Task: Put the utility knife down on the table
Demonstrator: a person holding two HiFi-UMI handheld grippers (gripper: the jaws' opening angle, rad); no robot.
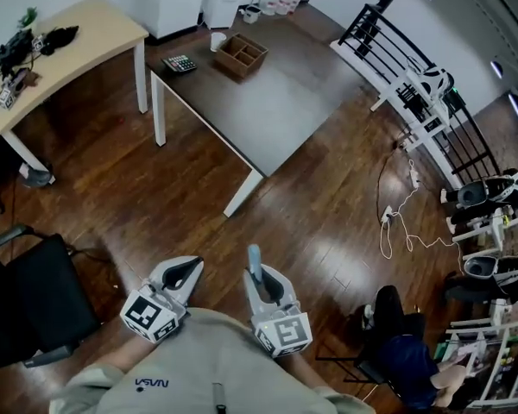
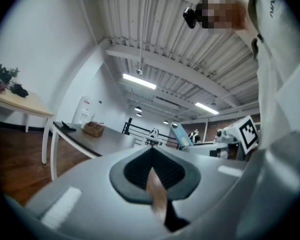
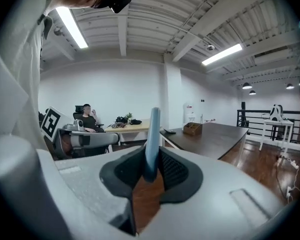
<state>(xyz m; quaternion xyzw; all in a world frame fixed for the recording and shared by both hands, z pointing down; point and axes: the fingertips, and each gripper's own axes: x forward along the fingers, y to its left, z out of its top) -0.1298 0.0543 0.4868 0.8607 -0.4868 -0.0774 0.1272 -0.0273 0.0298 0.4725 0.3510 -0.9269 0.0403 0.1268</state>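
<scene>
A light blue utility knife [image 1: 254,259] stands up between the pads of my right gripper [image 1: 262,281], which is shut on its lower end. In the right gripper view the knife [image 3: 152,131] rises upright out of the gripper [image 3: 151,156]. My left gripper [image 1: 188,272] is held beside it, to the left, with its jaws shut and nothing between them [image 2: 151,153]. The left gripper view also catches the knife [image 2: 181,134] off to the right. Both grippers hang over the wooden floor, close to my body. The dark table [image 1: 281,93] lies well ahead of them.
On the dark table's far end sit a wooden box [image 1: 240,56], a calculator [image 1: 180,64] and a white cup [image 1: 217,41]. A light wooden table [image 1: 78,37] stands at the left, a black chair [image 1: 34,296] near left, and black railings [image 1: 419,84] with a cable [image 1: 397,218] at the right.
</scene>
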